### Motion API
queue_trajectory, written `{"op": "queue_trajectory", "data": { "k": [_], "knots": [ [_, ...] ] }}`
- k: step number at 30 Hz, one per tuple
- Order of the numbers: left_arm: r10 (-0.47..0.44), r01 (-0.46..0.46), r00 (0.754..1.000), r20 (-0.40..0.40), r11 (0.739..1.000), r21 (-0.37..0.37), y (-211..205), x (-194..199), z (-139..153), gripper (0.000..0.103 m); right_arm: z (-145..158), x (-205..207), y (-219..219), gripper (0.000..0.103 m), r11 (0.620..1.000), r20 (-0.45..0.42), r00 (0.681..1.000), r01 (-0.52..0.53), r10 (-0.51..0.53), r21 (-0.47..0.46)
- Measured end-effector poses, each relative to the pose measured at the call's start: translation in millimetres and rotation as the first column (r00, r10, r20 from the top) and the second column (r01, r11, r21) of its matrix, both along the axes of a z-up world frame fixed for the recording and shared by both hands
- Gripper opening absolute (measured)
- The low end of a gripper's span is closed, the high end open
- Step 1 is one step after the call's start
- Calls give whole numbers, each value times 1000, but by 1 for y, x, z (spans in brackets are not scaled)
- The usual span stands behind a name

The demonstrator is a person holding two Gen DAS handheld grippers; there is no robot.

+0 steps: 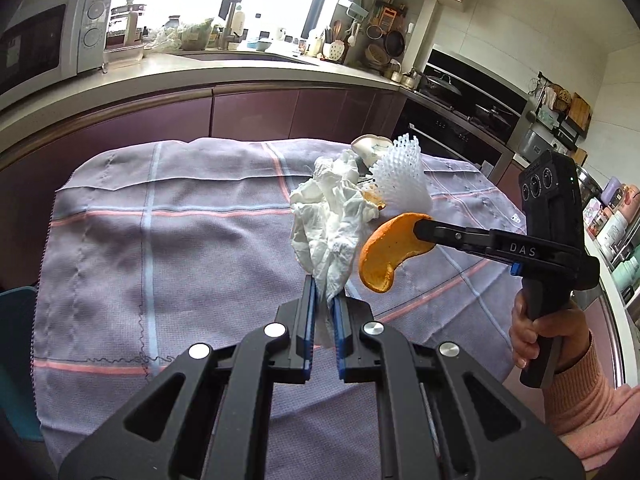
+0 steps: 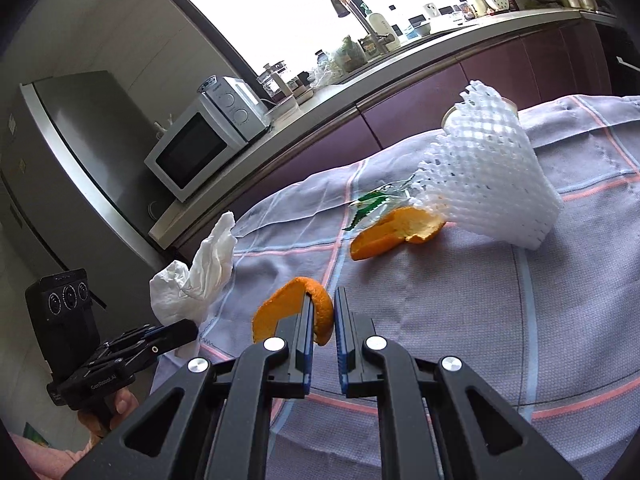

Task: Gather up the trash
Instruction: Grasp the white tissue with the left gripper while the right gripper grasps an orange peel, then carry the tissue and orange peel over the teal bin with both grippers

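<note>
- Left tool [image 1: 325, 294] is clamped on the lower end of a crumpled white tissue [image 1: 326, 216], which stands up from its fingers, clear of the cloth.
- Right tool [image 2: 321, 310] is closed on a curved piece of orange peel [image 2: 294, 308]; seen from the left wrist it hangs in the air at about 3 o'clock of the tissue, just beside it and apart.
- Second orange peel [image 2: 394, 232] lies on the cloth at 1 o'clock of the right tool, touching the lower edge of a white foam fruit net [image 2: 488, 176] that lies on its side, open mouth up and away.
- Clear wrapper with green print [image 2: 374, 202] lies flat against the peel's far side.
- Pale round container [image 1: 370, 145] sits behind the net near the far edge of the bench; its contents are hidden.
- Checked lilac cloth [image 1: 180, 240] covers the bench; its whole left half, from 9 to 11 o'clock of the left tool, is bare, and its left edge hangs over the side.
- Purple cabinet fronts [image 1: 256, 114] run close behind the far edge.
</note>
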State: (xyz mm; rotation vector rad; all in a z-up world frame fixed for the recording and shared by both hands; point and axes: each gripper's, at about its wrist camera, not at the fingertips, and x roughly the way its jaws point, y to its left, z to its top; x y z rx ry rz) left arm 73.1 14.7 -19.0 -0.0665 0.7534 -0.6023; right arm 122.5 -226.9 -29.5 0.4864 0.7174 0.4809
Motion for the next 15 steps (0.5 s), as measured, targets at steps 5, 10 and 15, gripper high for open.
{"op": "queue_trajectory", "data": {
  "k": [5,10,15],
  "knots": [
    [49,-49,999,5,999,-6,27,-9,3,8,6,2,24,9,998,14,998,-55,55,6],
    [90,-89,996,17,996,-6,50,-17,8,8,10,7,48,9,994,21,994,-109,108,6],
    [127,-126,992,29,992,-8,71,-25,12,9,14,13,70,9,988,23,988,-155,155,12]
  ]
}}
